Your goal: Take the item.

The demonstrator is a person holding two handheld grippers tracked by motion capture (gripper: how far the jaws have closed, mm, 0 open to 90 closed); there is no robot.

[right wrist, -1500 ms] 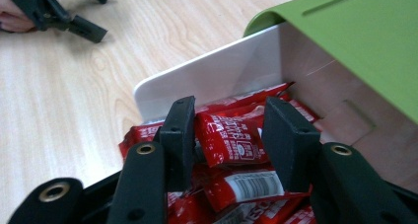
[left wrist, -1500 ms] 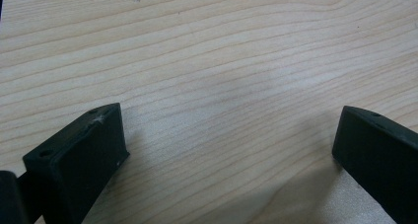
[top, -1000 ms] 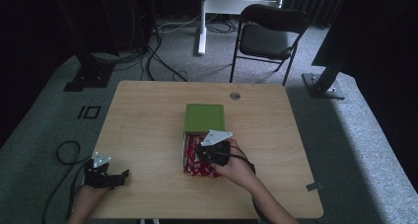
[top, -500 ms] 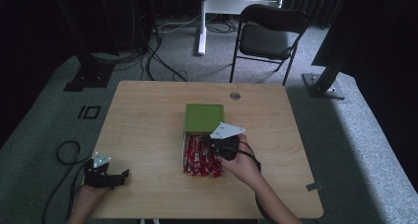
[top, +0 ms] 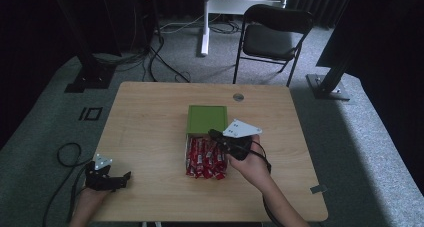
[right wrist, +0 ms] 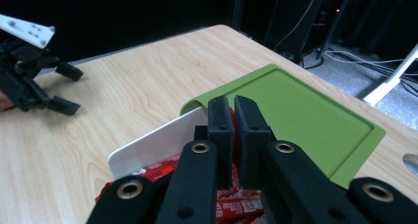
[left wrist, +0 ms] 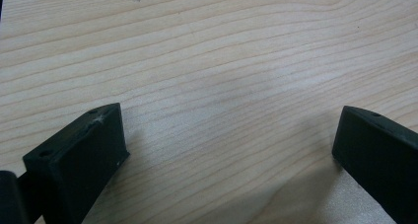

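Note:
A flat green lid [top: 207, 119] [right wrist: 300, 110] lies at the table's middle. Against its near edge is a white-walled box [right wrist: 157, 140] of red packets [top: 204, 158]. My right gripper [top: 215, 135] [right wrist: 232, 104] hovers over the far end of the packets, by the lid's edge. Its jaws are pressed almost together, and a sliver of red packet [right wrist: 232, 128] shows between them. My left gripper [top: 124, 177] [left wrist: 231, 135] rests at the table's front left corner, jaws wide apart over bare wood. It also appears far off in the right gripper view [right wrist: 71, 90].
The wooden table [top: 150, 117] has a round cable hole [top: 238, 97] behind the lid. A black folding chair [top: 275, 37] and stand legs [top: 206, 27] are on the carpet beyond the table. A cable [top: 65, 154] trails off the left edge.
My right gripper has moved right and away from me, from above the packets' middle to their far end by the lid. The left gripper has stayed put.

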